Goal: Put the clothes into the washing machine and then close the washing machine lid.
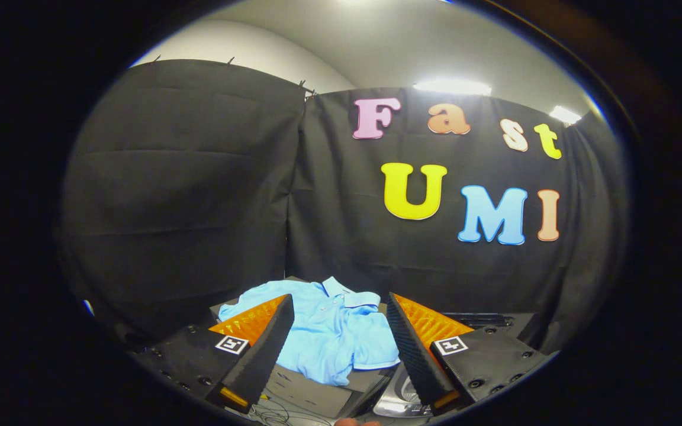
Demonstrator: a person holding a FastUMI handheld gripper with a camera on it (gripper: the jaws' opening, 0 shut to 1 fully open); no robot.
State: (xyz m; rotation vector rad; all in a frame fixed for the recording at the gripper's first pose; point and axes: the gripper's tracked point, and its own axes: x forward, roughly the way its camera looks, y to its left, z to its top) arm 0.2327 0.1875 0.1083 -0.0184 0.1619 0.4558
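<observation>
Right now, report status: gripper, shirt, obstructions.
Hand-held gripper open, touching nothing. Blue polo shirt spread flat on dark surface, between and beyond the fingers. Nothing lying on the shirt.

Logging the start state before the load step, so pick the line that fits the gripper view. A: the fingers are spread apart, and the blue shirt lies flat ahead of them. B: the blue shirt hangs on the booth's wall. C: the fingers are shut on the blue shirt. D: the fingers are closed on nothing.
A: the gripper stands open with a wide gap between its fingers, and the blue shirt lies spread on the dark surface ahead, ungripped.
</observation>
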